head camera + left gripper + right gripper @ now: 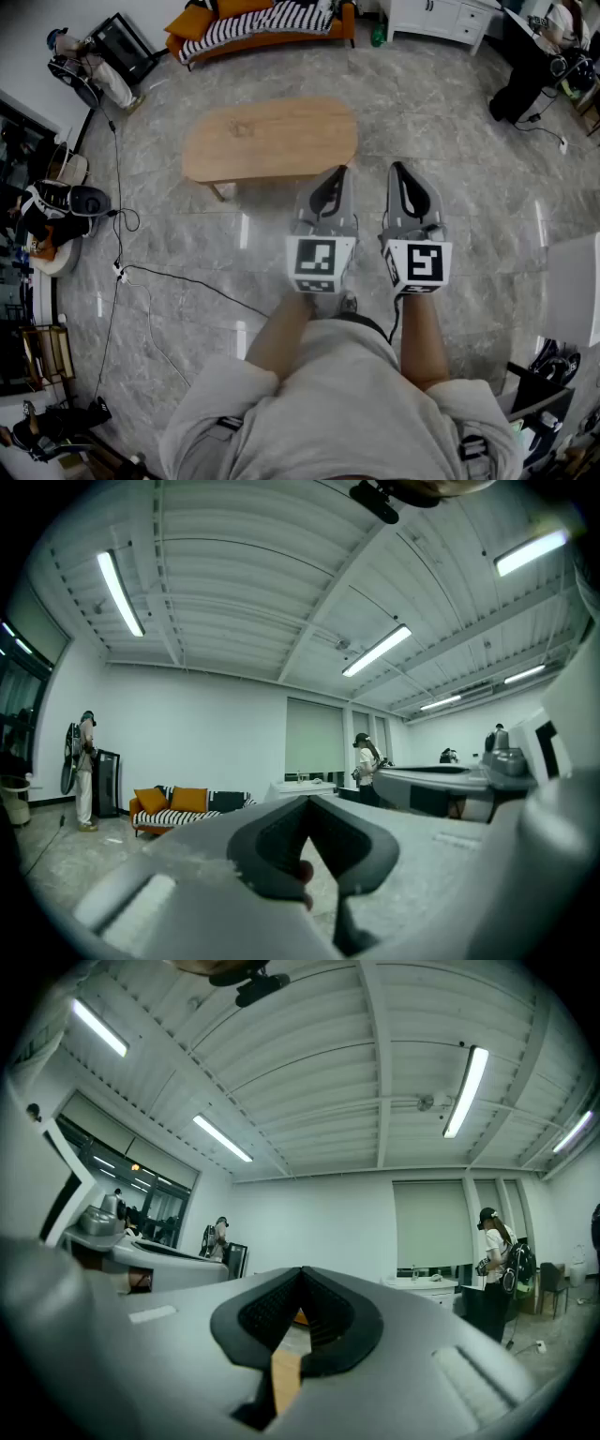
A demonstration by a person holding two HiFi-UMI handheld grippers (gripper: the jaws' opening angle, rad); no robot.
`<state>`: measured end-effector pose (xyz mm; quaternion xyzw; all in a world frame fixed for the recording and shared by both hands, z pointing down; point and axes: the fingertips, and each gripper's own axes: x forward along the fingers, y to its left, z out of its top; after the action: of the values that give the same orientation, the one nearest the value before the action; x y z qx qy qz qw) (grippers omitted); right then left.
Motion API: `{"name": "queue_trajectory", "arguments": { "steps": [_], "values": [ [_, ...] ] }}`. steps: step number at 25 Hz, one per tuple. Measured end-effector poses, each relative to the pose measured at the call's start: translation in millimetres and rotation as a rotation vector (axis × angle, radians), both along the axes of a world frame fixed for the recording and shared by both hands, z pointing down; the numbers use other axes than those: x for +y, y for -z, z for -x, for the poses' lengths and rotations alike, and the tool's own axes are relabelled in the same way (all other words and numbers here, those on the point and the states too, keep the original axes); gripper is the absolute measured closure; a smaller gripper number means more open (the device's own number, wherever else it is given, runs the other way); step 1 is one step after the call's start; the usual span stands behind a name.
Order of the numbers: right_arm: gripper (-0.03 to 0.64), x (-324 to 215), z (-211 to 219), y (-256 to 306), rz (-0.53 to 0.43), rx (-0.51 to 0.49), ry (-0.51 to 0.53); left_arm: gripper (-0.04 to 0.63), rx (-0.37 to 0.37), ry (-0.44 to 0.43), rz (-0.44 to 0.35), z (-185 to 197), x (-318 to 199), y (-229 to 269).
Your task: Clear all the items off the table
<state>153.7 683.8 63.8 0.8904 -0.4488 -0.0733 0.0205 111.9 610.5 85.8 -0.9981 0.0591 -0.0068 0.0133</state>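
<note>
A bare oval wooden table [267,136] stands on the grey marble floor ahead of me; I see nothing lying on its top. My left gripper [336,174] and right gripper [397,169] are held side by side just near of the table's right end, both pointing forward. Each has its jaws closed tip to tip with nothing between them. The left gripper view has the left gripper [307,800] aimed level across the room. From the right gripper view, the right gripper [300,1270] has a strip of the wooden table [284,1377] showing through the gap below its tips.
An orange sofa [253,21] with a striped blanket stands behind the table, a white cabinet [441,17] to its right. Cables [150,281] trail over the floor at the left, beside bags and gear [56,211]. A person [492,1260] stands by the cabinet.
</note>
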Motion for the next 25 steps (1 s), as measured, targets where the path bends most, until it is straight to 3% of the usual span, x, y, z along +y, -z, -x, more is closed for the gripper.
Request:
{"name": "queue_trajectory", "arguments": {
  "steps": [8, 17, 25],
  "values": [
    [0.611, -23, -4, -6, 0.003, -0.022, 0.114, 0.575, -0.021, 0.074, 0.003, -2, -13, -7],
    [0.611, -94, 2, -21, 0.033, -0.049, 0.264, 0.575, -0.036, 0.235, 0.035, 20, -84, -23],
    [0.611, -178, 33, -34, 0.046, -0.054, 0.372, 0.575, -0.040, 0.343, 0.054, 56, -164, -36]
  ]
}}
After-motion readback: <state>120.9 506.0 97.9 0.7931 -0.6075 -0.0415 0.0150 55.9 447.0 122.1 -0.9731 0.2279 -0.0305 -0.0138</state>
